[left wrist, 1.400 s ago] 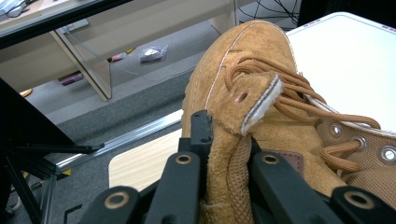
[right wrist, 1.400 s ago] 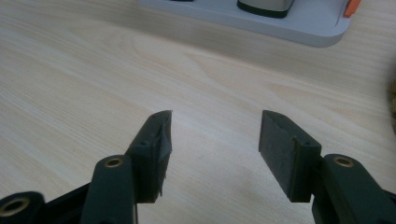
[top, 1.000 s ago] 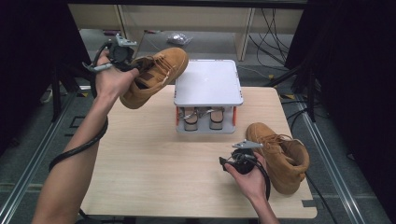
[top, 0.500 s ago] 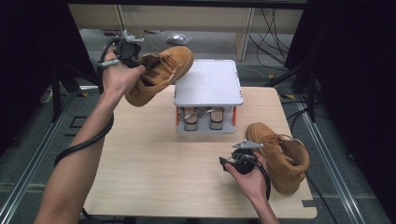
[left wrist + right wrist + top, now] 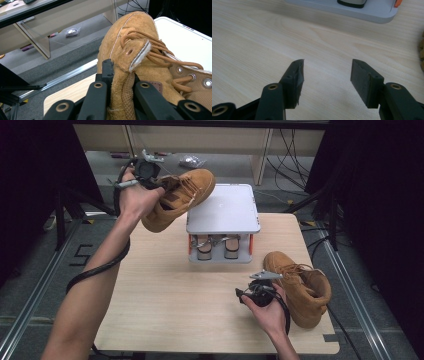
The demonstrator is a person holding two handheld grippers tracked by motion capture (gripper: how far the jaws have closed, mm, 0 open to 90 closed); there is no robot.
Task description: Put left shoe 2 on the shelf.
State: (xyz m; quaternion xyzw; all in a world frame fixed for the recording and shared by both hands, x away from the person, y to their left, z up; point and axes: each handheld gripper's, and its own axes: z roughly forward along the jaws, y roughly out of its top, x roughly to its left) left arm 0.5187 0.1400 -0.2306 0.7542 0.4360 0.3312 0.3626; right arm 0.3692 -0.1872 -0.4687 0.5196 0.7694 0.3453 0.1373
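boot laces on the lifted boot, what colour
Tan-brown, matching the suede of the lifted boot; the laces show best in the left gripper view.

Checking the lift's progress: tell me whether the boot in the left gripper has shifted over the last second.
Yes. The held tan boot has moved rightward and slightly farther up the high view; its toe now overlaps the white rack top's near-left corner.

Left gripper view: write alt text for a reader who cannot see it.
The left gripper clamps the collar of a tan suede boot, held in the air. Behind it lie a white shelf top and grey floor.
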